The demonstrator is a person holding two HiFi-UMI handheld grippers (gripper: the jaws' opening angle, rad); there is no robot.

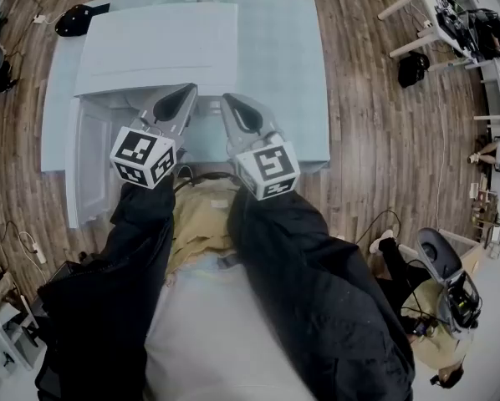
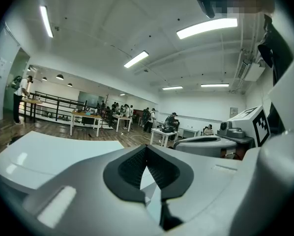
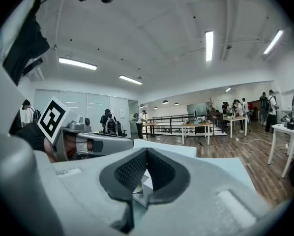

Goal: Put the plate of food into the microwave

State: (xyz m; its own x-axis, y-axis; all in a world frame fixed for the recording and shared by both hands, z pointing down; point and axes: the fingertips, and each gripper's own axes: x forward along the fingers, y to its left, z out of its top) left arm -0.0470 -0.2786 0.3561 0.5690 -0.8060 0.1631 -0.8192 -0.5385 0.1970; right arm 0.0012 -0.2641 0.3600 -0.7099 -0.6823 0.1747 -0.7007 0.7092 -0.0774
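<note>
Holds the left gripper (image 1: 186,94) and the right gripper (image 1: 230,102) out ahead side by side, near each other but apart, with black sleeves (image 1: 141,241) running back from the marker cubes (image 1: 141,157) toward the body. Points both nearly level, tips angled slightly toward each other, above the near edge of the microwave (image 1: 158,48). Presses the left fingers (image 2: 132,166) together at the tips with nothing between them, and the right fingers (image 3: 130,171) likewise, clenched and empty.

Stands over a pale blue surface (image 1: 275,65) carrying the white microwave, its door (image 1: 87,161) swung open toward the left of the head view. Has a dark object (image 1: 74,19) at the far left corner of the surface, wooden floor (image 1: 375,140) all round, white desks (image 1: 434,15) at the upper right and a person (image 1: 438,307) at the lower right. Covers the microwave's opening in the head view with grippers and sleeves. Cannot place the plate of food from any view.

Gets the open door and the layout of the surface from the head view alone. Sees in the left gripper view the microwave's white top low at the left, the right gripper and its cube at the right edge, and beyond them a long room with ceiling lights (image 2: 206,27), tables (image 2: 85,117) and people (image 2: 171,119). Sees in the right gripper view the left gripper and its cube at the left, a railing (image 3: 171,119) far off, and a pale sliver behind the fingers, too small to tell
</note>
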